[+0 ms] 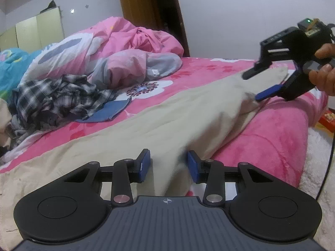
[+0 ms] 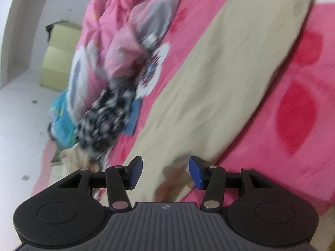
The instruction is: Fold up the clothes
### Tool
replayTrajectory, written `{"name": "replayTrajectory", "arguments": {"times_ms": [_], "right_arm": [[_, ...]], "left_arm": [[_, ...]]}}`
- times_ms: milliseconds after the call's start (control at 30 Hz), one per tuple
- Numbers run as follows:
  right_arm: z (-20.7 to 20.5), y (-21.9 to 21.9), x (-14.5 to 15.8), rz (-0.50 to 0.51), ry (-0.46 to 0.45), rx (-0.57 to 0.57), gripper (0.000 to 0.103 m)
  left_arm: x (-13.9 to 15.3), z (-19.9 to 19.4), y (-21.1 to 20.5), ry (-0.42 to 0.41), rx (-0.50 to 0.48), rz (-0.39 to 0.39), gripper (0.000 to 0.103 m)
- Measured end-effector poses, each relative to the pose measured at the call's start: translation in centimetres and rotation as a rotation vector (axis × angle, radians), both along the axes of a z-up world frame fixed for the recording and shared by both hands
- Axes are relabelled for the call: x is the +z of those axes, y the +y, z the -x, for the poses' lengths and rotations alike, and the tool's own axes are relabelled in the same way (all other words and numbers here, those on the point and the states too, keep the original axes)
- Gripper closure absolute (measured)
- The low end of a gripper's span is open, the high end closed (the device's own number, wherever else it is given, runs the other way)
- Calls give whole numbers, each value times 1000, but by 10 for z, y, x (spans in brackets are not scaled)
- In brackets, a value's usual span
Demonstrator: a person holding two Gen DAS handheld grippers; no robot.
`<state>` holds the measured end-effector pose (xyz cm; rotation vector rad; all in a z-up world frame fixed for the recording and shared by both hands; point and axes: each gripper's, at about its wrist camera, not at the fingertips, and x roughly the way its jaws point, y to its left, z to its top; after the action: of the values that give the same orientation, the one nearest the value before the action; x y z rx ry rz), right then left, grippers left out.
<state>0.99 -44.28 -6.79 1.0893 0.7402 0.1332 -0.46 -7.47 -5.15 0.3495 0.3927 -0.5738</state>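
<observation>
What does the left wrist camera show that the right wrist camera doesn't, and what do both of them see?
Only the left wrist view shows the right gripper from outside, open, in a hand, plus the wooden door. Only the right wrist view shows the right gripper's own fingers close up, apart over the cloth. Both show the beige garment spread on the pink bed, the plaid shirt and the pink quilt.

My left gripper (image 1: 168, 166): black linkage arms, blue pads (image 1: 145, 164), silver pivot screws, ribbed grey body, crosshair mark. Right gripper (image 2: 165, 172) identical.
</observation>
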Motion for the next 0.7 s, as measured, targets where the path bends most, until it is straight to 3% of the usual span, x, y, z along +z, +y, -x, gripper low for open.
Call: {"name": "replayTrajectory", "arguments": {"times_ms": [100,233,400,500,567,667,700], "right_arm": [[4,-15,-2,-7,31,-67,51],[15,-33,0,28,65,-189,37],[13,-45,-12,11,65,-221,38],[8,-47,-14,44,39,-220,48],[8,-51,-16,58,23,-229,71],[11,-57,-22,35,7,-244,90],[13,-57,-21,33,-9,-247,92]], "left_arm": [[-2,-3,1,6,0,7,63],[-4,-6,3,20,4,21,63],[-5,-10,6,41,1,38,63],[-5,-11,8,58,-6,58,62],[-4,-12,10,69,-10,72,62],[-2,-14,17,100,-16,116,57],[-1,-16,20,112,-15,133,57]]}}
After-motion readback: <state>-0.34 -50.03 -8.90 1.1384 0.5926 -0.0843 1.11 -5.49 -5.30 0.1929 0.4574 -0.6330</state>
